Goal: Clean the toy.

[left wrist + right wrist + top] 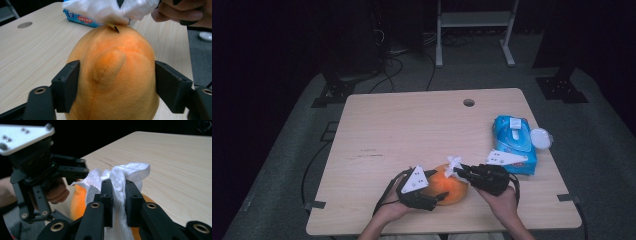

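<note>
Orange plush toy [112, 75], rounded and soft, lies near the front edge of the pale wooden surface [412, 125], gripped at its sides by the left tool [424, 192]. Right tool [117, 202] pinches a crumpled white wipe [125, 173] against the toy's top. Blue wipe packet [513, 142] rests just beside the right hand.

An orange plush toy [112, 75] lies on the near part of the wooden table, rounded and soft, with a small stubby bump on its top side and a seam running down it. A crumpled white wipe [117, 180] sits bunched against the toy's far end, its loose corner sticking up above the orange fabric.
</note>
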Available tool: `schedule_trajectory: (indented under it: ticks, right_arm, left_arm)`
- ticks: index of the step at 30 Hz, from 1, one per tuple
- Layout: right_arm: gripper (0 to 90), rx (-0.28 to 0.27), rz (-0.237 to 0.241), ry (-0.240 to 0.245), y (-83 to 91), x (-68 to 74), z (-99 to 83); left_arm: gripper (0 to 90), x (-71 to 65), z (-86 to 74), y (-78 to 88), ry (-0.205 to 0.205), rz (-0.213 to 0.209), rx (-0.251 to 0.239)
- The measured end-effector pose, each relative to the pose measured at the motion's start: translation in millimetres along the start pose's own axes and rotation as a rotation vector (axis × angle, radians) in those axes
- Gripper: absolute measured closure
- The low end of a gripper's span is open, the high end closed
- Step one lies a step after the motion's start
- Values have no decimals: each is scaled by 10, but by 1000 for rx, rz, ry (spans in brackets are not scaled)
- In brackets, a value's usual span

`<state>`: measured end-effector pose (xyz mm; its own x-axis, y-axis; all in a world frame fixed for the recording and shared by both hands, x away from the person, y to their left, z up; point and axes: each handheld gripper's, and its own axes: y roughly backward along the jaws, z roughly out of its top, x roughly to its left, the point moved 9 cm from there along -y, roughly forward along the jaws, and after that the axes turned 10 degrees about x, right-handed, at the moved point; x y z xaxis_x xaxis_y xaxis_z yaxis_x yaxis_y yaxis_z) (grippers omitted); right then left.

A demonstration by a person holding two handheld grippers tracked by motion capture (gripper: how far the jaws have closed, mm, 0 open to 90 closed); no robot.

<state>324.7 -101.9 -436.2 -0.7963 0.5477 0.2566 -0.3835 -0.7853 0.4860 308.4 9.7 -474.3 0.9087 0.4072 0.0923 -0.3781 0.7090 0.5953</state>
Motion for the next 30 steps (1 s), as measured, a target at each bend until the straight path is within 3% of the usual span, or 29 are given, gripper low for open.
schedule_trajectory:
  ticks: [2, 6, 7, 10, 12, 15, 17, 19, 21, 25, 27, 30]
  right_arm:
    - [783, 28, -24, 37, -45, 31, -16]
    - [783, 45, -73, -1, -59, -159, -104]
    - [783, 39, -74, -18, -38, -179, -102]
    - [784, 22, -69, 26, 20, -30, -17]
    - [783, 33, -36, 106, -23, 199, 38]
    - [784, 65, -53, 147, -112, 256, -1]
    - [784, 69, -61, 119, -120, 168, -24]
    - [784, 70, -105, 92, -78, 25, -42]
    - [784, 66, -117, 64, -31, -25, -55]
    - [784, 64, -92, 122, -77, 153, -26]
    - [784, 72, -97, 132, -107, 146, -25]
    - [784, 64, -92, 54, -91, -47, -74]
  left_arm:
    - [263, -10, 1, 9, -4, 0, 6]
    - [214, 36, 9, 10, 50, -8, -19]
    - [213, 38, 12, 3, 48, -7, -17]
    - [240, 24, 19, -23, 40, 10, -22]
    - [245, 14, 35, -40, 44, 16, -27]
    - [255, 23, 11, -36, 33, 27, -9]
    - [266, 36, -5, -26, 46, 26, -11]
    - [268, 48, -12, -22, 52, 19, -15]
    - [268, 43, -13, -29, 49, 13, -16]
    - [268, 55, -43, -17, 41, 7, 1]
    - [268, 77, -58, -4, 52, 0, -3]
    - [277, 94, -72, 1, 58, -5, -1]
